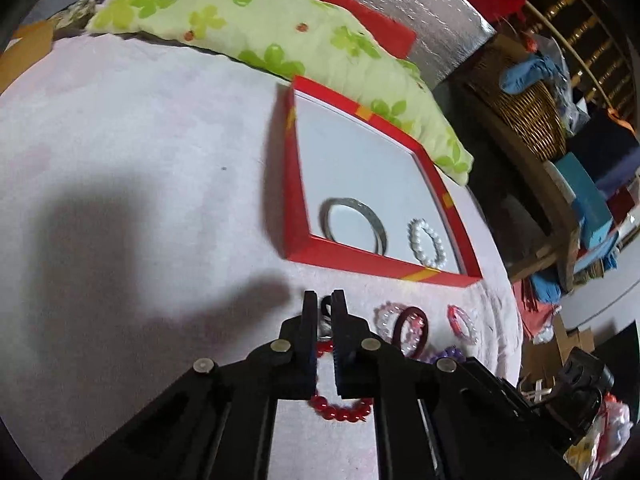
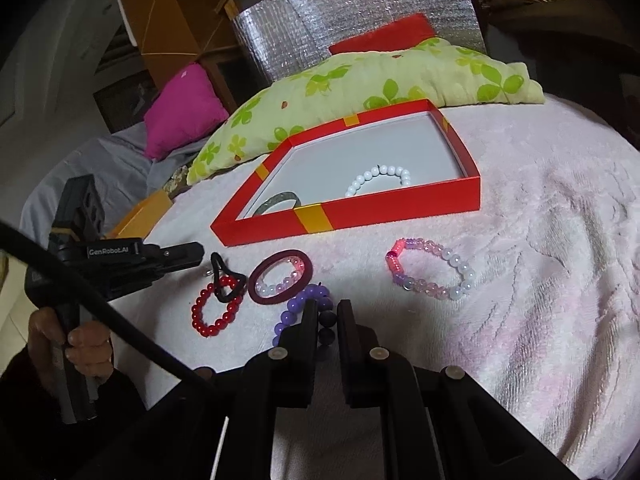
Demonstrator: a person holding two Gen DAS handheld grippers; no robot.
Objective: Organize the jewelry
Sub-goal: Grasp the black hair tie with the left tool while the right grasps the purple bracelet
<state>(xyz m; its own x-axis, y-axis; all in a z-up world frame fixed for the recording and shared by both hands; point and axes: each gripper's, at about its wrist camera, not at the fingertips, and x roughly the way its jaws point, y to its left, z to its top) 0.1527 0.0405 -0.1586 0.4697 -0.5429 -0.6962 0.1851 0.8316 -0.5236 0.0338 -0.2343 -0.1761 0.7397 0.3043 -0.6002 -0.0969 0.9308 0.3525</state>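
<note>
Right wrist view: box (image 2: 400,208) holds white beads (image 2: 380,178) and grey bangle (image 2: 280,202). Left on blanket (image 2: 540,280): red beads (image 2: 212,312), black band (image 2: 224,276), maroon ring (image 2: 280,276), purple beads (image 2: 304,304), pink beads (image 2: 432,274). Left gripper (image 1: 325,300) pinched on black band. Right gripper (image 2: 326,312) closed, apparently empty, over purple beads.

Black gripper (image 2: 202,252), "GenRobot.AI" lettering, black cable (image 2: 100,308)

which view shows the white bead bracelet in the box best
The left wrist view: looking down into the red box, it shows the white bead bracelet as a nearly full loop on the white floor. In the right wrist view the box's near wall hides the lower part of it, leaving only an arc.
</note>
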